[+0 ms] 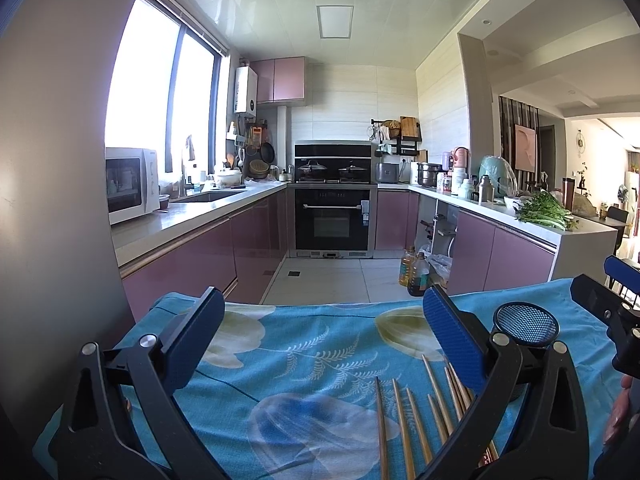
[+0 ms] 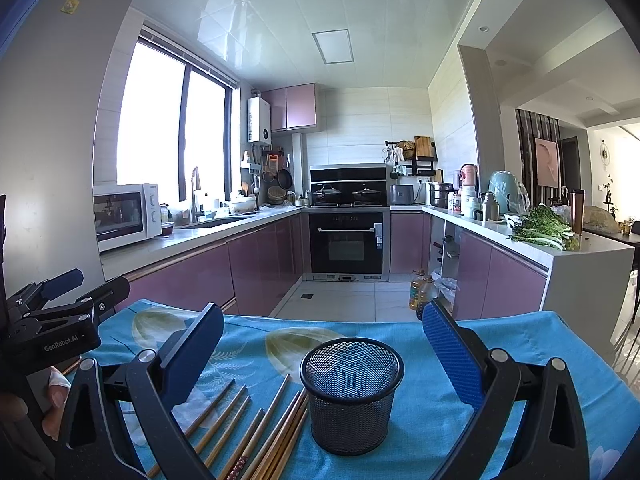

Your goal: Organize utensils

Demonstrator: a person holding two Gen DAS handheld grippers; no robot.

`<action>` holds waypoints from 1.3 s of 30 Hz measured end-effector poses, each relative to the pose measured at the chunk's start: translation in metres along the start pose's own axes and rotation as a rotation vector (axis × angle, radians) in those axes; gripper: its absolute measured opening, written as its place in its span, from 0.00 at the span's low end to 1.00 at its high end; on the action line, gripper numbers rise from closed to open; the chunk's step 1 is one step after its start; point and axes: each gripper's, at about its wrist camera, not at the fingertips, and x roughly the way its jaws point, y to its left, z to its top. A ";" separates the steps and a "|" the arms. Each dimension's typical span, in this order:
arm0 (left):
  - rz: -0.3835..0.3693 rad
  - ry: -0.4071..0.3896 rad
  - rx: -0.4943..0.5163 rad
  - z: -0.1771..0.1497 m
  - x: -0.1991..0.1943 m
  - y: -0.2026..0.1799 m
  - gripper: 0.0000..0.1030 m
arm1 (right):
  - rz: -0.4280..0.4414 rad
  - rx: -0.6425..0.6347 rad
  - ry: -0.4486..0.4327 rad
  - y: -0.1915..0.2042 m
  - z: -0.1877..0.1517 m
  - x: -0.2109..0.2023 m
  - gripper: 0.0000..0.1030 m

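The left gripper [image 1: 320, 344] hovers with its jaws spread wide and nothing between them, above a bench draped in a turquoise floral cloth [image 1: 304, 364]. The right gripper [image 2: 324, 352] is likewise wide open and empty, and in its own view the black wire-mesh cup [image 2: 351, 392] stands upright on the cloth between the two blue-padded fingers [image 2: 452, 356], touching neither. Just beside the cup, on its left, lie the wooden chopsticks [image 2: 256, 428], loose and roughly parallel, fanning out toward the far edge of the cloth; the nearest ones rest against the cup's base. From the left wrist view the same chopsticks [image 1: 420, 420] lie under and just inside the right-hand finger, with the mesh cup [image 1: 526, 326] beyond that finger, and the right gripper [image 1: 612, 312] shows at the right edge of the frame. In the right wrist view the left gripper [image 2: 64, 300] appears at the left edge, with the person's fingers [image 2: 52, 400] around its handle. Beyond the bench stretches a kitchen with mauve cabinets [image 2: 256, 264], a white microwave [image 2: 124, 216] on the left counter, a built-in oven [image 2: 346, 242] at the far end, and a bunch of leafy greens [image 2: 544, 228] on the right counter.
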 end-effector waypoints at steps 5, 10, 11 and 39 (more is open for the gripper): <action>0.000 0.000 0.000 -0.001 0.000 0.000 0.96 | 0.001 0.002 0.001 -0.001 0.000 0.001 0.94; 0.000 0.000 0.001 -0.001 0.001 0.001 0.96 | 0.004 0.003 0.005 -0.001 0.000 0.002 0.94; -0.001 0.001 0.001 -0.001 0.001 0.001 0.95 | 0.004 0.003 0.007 -0.001 0.000 0.003 0.94; -0.018 0.110 0.016 -0.014 0.015 0.004 0.96 | 0.111 -0.006 0.166 -0.001 -0.019 0.006 0.94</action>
